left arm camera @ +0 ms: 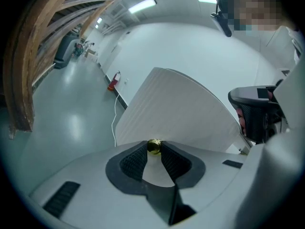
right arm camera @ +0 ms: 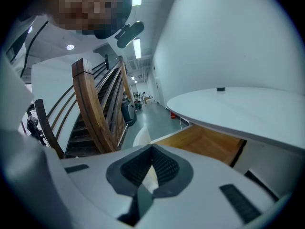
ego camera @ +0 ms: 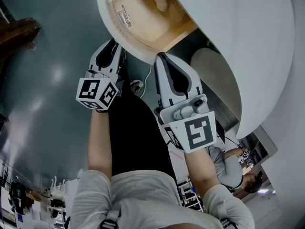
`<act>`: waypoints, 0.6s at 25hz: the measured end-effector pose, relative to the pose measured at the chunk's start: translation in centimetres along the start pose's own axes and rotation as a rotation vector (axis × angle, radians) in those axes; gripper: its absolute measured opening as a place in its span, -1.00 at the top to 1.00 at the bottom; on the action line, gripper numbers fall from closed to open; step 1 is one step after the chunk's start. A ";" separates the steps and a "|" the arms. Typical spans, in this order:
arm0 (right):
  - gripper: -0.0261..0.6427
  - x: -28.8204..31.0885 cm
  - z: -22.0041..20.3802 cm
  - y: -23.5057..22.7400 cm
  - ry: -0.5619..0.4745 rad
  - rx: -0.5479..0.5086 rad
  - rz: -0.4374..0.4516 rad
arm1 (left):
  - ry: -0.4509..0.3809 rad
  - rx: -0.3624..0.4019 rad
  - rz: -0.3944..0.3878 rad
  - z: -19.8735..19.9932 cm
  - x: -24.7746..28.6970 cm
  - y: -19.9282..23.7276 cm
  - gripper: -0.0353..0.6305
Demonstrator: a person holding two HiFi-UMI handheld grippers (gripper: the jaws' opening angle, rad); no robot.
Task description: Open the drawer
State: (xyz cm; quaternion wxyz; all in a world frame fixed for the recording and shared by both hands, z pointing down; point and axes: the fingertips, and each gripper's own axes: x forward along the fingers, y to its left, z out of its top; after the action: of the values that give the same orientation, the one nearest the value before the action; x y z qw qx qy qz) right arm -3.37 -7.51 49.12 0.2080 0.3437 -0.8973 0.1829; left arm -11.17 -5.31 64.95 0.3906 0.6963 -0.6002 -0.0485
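Observation:
The drawer (ego camera: 150,25) stands pulled out from under the round white table, and its wooden inside shows. Its curved white front (ego camera: 106,14) faces me. The left gripper (ego camera: 115,43) reaches up to that front. In the left gripper view a small brass knob (left arm camera: 153,146) sits pinched between the fingertips of the left gripper (left arm camera: 153,149), with the white front (left arm camera: 176,109) behind it. The right gripper (ego camera: 160,56) hangs just below the front's lower edge. In its own view the right gripper (right arm camera: 151,149) has its tips together with nothing between them, and the drawer's wood (right arm camera: 209,144) lies beyond.
The white tabletop (ego camera: 248,42) overhangs the drawer. A small pale object (ego camera: 162,3) lies inside it, and a metal fitting (ego camera: 125,15) sits on the front's inner side. A wooden staircase (right arm camera: 95,113) rises to the left. A person (ego camera: 233,168) is at the lower right.

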 end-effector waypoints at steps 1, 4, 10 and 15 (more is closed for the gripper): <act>0.88 -0.1 0.3 -0.1 0.000 0.001 0.000 | 0.002 -0.002 0.006 0.1 -0.2 -0.1 0.61; 0.88 -0.2 0.8 -0.4 -0.003 0.004 -0.001 | 0.008 -0.006 0.018 0.3 -0.8 -0.2 0.62; 0.88 -0.2 0.4 0.3 -0.004 0.007 0.003 | 0.018 -0.006 0.034 -0.3 -2.1 0.8 0.62; 0.88 -0.5 -0.1 0.9 0.007 0.000 0.009 | 0.009 -0.021 0.049 -0.2 -2.5 1.4 0.63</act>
State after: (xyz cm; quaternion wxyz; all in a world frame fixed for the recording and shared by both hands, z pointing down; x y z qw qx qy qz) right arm -3.62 -6.59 48.80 0.2102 0.3388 -0.8983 0.1849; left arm -12.85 -3.01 64.99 0.4018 0.6773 -0.6149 -0.0420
